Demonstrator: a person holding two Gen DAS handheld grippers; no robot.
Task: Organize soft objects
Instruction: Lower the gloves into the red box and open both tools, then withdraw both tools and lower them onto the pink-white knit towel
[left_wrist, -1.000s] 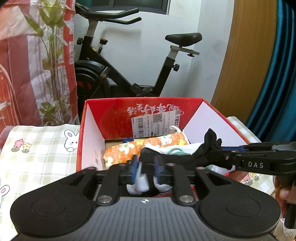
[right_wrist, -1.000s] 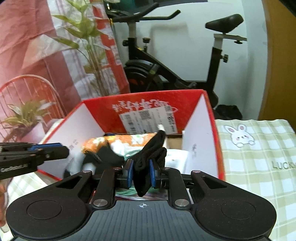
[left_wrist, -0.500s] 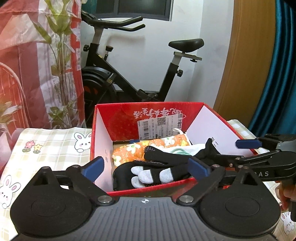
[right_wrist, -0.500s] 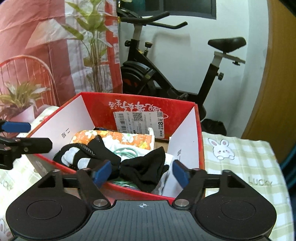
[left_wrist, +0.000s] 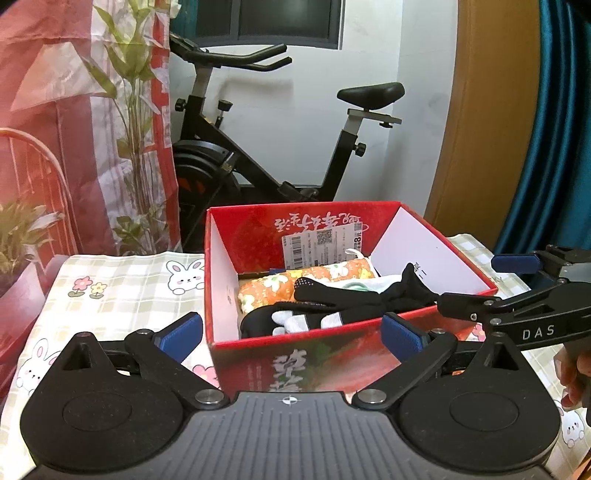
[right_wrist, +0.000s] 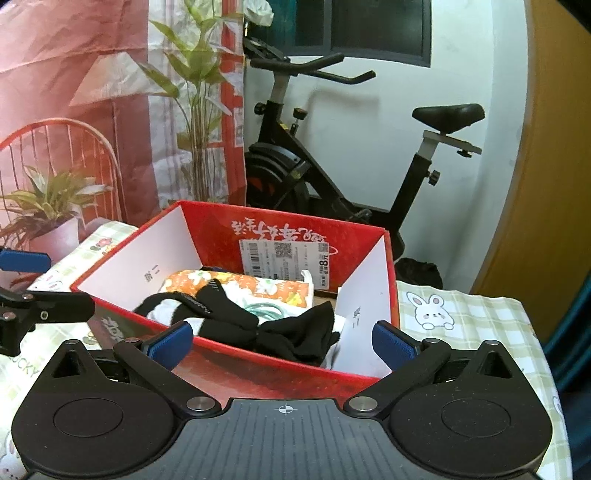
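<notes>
Moved: my left gripper (left_wrist: 291, 334) and right gripper (right_wrist: 282, 341) are opening, empty, black-and-white fabric gloves (left_wrist: 317, 314) dropped.
Location: inside red cardboard box (left_wrist: 221, 280).
Technique: I withdraw without snagging fabric.

Each black tool (left_wrist: 291, 334) has blue pads (left_wrist: 183, 330), silver screws, white "DAS" lettering.

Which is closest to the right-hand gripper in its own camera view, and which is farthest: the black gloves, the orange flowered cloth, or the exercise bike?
From the right gripper:
1. Black gloves, at the near edge of the red box.
2. Orange flowered cloth, deeper in the box.
3. Exercise bike, behind the box by the wall.
</notes>
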